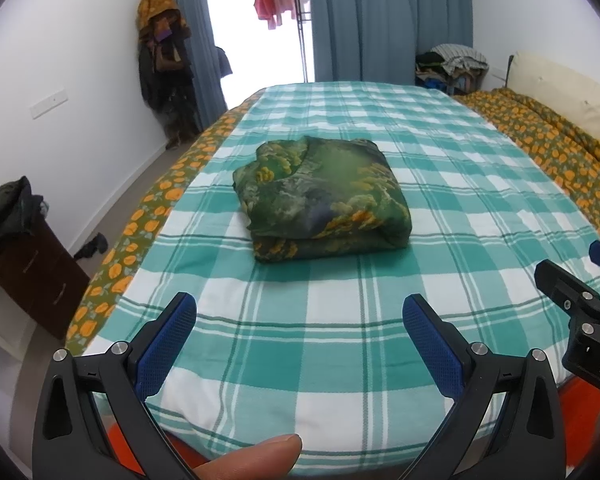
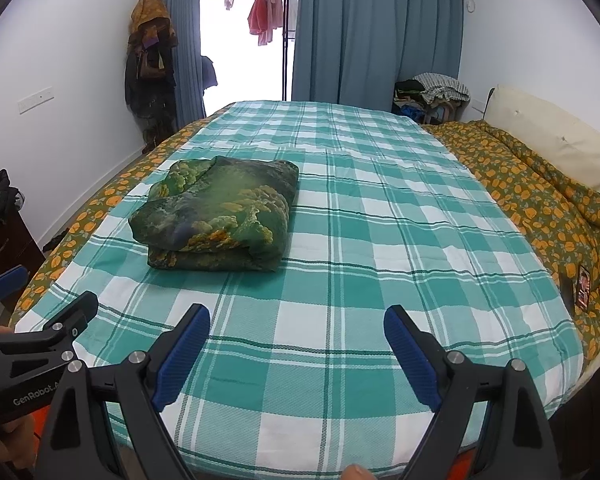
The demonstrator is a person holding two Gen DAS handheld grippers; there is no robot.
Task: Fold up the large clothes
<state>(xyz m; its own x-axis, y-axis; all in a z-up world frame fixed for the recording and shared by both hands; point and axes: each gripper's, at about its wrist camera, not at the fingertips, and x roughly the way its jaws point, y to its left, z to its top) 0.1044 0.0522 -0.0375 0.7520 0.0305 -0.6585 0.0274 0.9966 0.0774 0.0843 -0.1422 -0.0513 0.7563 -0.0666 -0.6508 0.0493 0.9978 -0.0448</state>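
Observation:
A green garment with yellow print (image 1: pixel 324 196) lies folded into a thick square bundle on the teal checked sheet (image 1: pixel 340 340) of the bed. It also shows in the right wrist view (image 2: pixel 220 216), left of centre. My left gripper (image 1: pixel 300 320) is open and empty, held above the sheet short of the bundle. My right gripper (image 2: pixel 296 328) is open and empty, to the right of the bundle and nearer than it. The right gripper's body shows at the right edge of the left wrist view (image 1: pixel 580 312); the left gripper shows at the left edge of the right wrist view (image 2: pixel 32 340).
An orange-flowered quilt (image 2: pixel 540 208) and a cream pillow (image 2: pixel 552 140) lie along the bed's right side. A dark cabinet with clothes on it (image 1: pixel 28 264) stands at the left. Hanging clothes (image 1: pixel 164 64), blue curtains (image 1: pixel 380 20) and a clothes pile (image 2: pixel 432 92) are at the back.

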